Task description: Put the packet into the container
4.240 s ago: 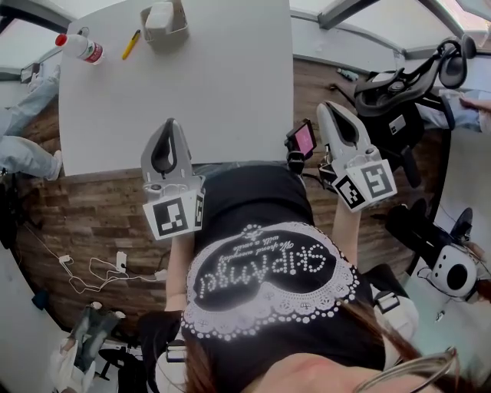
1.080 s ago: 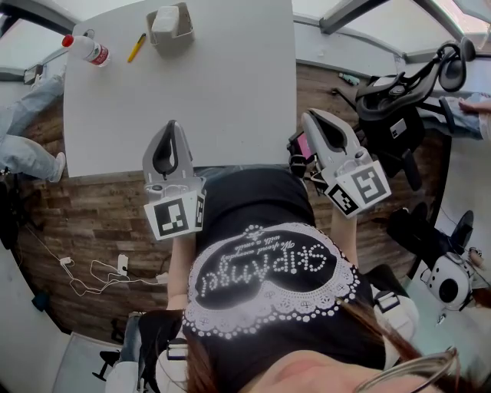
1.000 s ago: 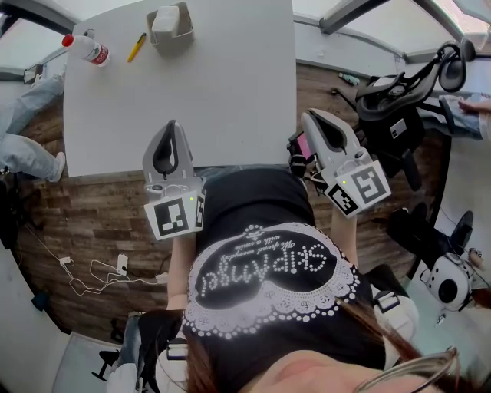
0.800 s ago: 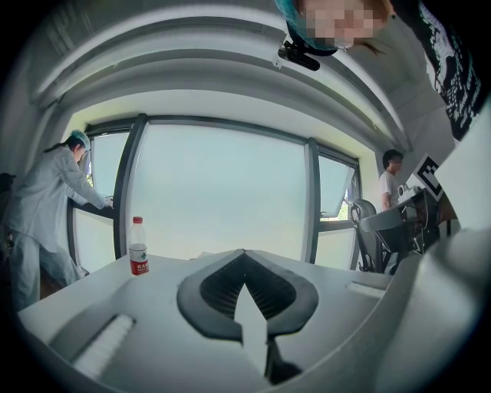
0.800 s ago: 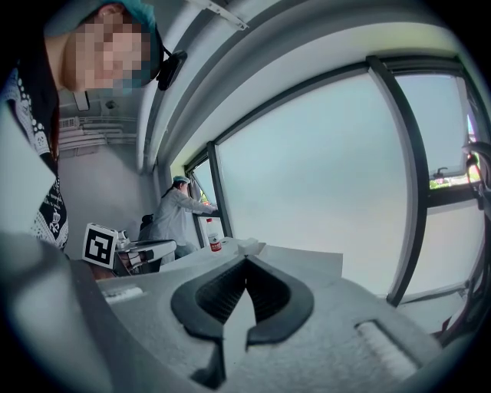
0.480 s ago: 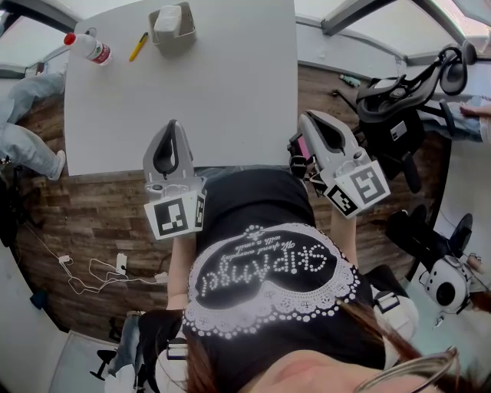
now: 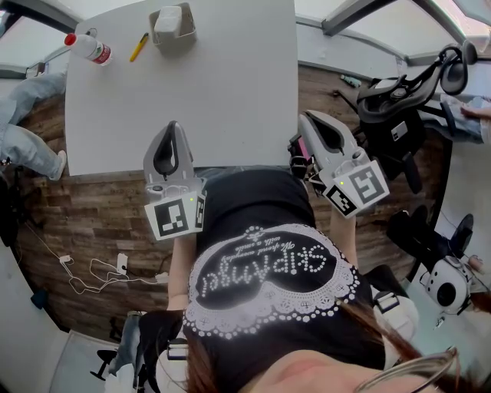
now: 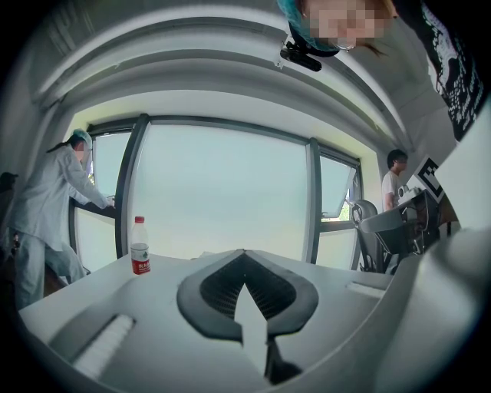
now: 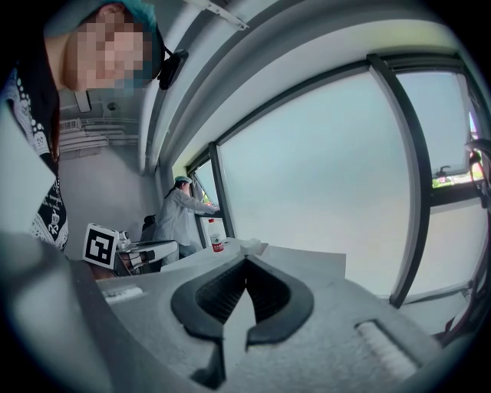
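While both tongs hang close to the person's chest, neither holds anything. The left tongs [image 7: 170,124] have their jaws pressed together, the ribbed pads meeting at the tips with nothing between them. They point across the near edge of the counter [image 7: 222,84]. The right tongs [image 7: 304,116] are closed in the same way and equally empty. They sit just off the counter's near right corner, angled toward its far left.

The white packet [image 7: 169,17] lies in the grey container [image 7: 176,40], standing a little above the rim. That container stands at the far end of the counter, well apart from both tongs. Just to its left lies a yellow pen [image 7: 139,45]. Farther left, near the far left corner, a clear water bottle [image 7: 86,47] with a red cap and a red label stands upright.

A small black device with a pink screen [image 7: 300,147] shows just beside the right tongs, partly hidden by them. A black office chair [image 7: 391,100] stands on the wooden floor [image 7: 100,207] to the right of the counter. White cables [image 7: 96,272] trail over the floor at lower left. A person in a white coat [image 8: 46,207] stands by the window beyond the counter.
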{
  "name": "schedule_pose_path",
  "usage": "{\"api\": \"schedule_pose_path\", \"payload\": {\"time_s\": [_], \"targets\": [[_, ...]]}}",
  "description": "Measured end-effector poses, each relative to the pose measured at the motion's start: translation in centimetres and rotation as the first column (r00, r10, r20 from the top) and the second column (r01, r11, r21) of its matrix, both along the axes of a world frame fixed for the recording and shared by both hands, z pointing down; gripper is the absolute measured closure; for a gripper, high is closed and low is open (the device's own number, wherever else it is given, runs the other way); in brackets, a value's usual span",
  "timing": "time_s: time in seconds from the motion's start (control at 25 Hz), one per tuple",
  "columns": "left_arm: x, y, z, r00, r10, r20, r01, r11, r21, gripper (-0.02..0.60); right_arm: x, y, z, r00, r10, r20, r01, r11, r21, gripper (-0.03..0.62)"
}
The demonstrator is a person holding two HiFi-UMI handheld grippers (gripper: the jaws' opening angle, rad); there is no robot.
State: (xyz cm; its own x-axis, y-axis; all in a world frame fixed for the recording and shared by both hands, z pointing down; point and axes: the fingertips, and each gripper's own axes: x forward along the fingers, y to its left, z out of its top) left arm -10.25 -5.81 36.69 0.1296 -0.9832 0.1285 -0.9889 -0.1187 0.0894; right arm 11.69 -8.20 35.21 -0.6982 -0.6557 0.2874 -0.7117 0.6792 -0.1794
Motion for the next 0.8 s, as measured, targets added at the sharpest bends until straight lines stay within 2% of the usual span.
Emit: {"api": "schedule_pose_path", "payload": {"time_s": [0.8], "targets": [[-0.10, -0.29, 0.03, 1.000, 0.005, -0.003, -0.005, 1.000, -0.002, 0.588, -0.18, -0.21, 0.29, 1.000, 0.000, -0.002, 0.000, 1.000, -0.004, 0.599]]}}
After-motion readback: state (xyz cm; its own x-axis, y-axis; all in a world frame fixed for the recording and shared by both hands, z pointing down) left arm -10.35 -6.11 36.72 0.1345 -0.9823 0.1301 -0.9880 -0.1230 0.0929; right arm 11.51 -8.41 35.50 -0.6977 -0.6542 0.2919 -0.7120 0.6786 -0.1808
